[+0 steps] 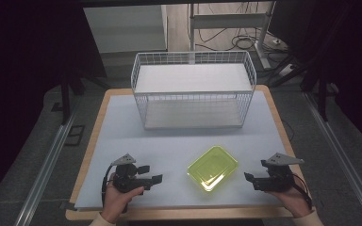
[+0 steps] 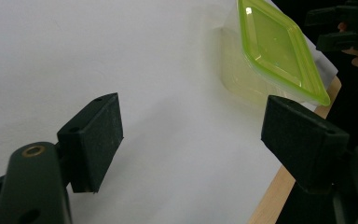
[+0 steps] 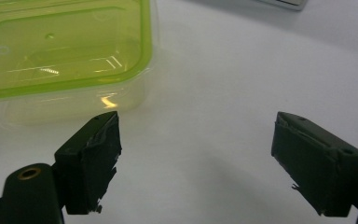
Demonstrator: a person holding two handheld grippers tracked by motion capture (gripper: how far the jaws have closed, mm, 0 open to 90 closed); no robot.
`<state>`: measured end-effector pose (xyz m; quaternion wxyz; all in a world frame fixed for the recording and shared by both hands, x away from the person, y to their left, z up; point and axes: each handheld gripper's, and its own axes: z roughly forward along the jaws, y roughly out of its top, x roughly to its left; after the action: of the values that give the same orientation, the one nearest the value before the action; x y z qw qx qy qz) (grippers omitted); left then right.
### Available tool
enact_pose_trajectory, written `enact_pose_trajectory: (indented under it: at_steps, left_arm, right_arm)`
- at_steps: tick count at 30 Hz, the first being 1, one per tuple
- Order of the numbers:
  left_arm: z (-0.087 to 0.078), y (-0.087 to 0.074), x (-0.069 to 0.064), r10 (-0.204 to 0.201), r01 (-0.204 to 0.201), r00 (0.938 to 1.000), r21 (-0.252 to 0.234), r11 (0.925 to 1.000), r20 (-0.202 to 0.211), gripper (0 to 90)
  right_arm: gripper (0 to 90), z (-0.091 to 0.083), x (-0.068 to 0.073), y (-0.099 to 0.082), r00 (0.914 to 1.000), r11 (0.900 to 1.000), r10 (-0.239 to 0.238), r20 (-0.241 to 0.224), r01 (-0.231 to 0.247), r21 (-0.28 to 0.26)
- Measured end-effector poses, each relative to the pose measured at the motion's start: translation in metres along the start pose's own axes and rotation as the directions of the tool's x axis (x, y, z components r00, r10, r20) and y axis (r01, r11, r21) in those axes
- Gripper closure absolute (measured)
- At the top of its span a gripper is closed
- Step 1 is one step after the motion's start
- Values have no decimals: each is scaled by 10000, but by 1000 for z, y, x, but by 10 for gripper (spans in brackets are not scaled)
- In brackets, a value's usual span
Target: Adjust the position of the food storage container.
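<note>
1. A lidded plastic container (image 1: 212, 167) with a yellow-green lid lies on the white-covered surface (image 1: 122, 136), toward the near edge, roughly between the two grippers and touching neither.
2. The left gripper (image 1: 150, 173) sits at the near left of the surface, held in the person's left hand (image 1: 118, 198). Its fingers (image 2: 95, 140) are spread wide with nothing between them, and they point toward the container.
3. In the left gripper view the container (image 2: 272, 56) appears ahead and to the right of the fingers, close to the wooden edge of the surface (image 2: 279, 191).
4. The right gripper (image 1: 250, 179) is at the near right, held in the person's right hand (image 1: 296, 200). Its fingers (image 3: 91, 158) are also wide apart and hold nothing.
5. In the right gripper view the container (image 3: 60, 56) lies ahead and to the left, just beyond one finger, with bare white surface (image 3: 223, 93) between the fingers.
6. A white wire basket (image 1: 193, 89) stands at the far side of the surface, well apart from the container and both grippers. It has a white panel on its floor.
7. Beyond the surface, cables (image 1: 226, 37) lie on the floor.
</note>
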<state>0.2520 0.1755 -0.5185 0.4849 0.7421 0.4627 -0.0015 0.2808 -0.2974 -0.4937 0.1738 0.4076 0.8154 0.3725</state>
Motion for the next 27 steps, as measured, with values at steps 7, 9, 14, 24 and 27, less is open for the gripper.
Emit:
enact_pose_trajectory:
  at_steps: [7, 9, 14, 24, 27]
  left_arm:
    - [0, 0, 1, -48, 49, 9999, 53, 10000, -158, 206]
    - [-1, 0, 1, -35, 36, 9998, 55, 10000, -176, 206]
    - [-3, 1, 1, -53, 53, 9998, -12, 10000, -171, 206]
    - [-6, 3, -1, 94, -97, 9994, -92, 9999, -320, 206]
    - [-6, 3, -1, 124, -126, 9994, -54, 9999, -325, 206]
  right_arm:
    - [203, -7, -2, 0, 9999, 9998, -150, 20, 150, -144]
    - [215, -10, -1, 0, 9997, 9996, -226, -10, 226, -175]
    - [326, -17, -1, 4, 9993, 9988, -327, -197, 319, -366]
    - [785, -24, -5, 7, 9950, 9987, -439, -898, 415, -284]
    - [854, -27, -2, 9, 9914, 9972, -713, -1095, 685, -295]
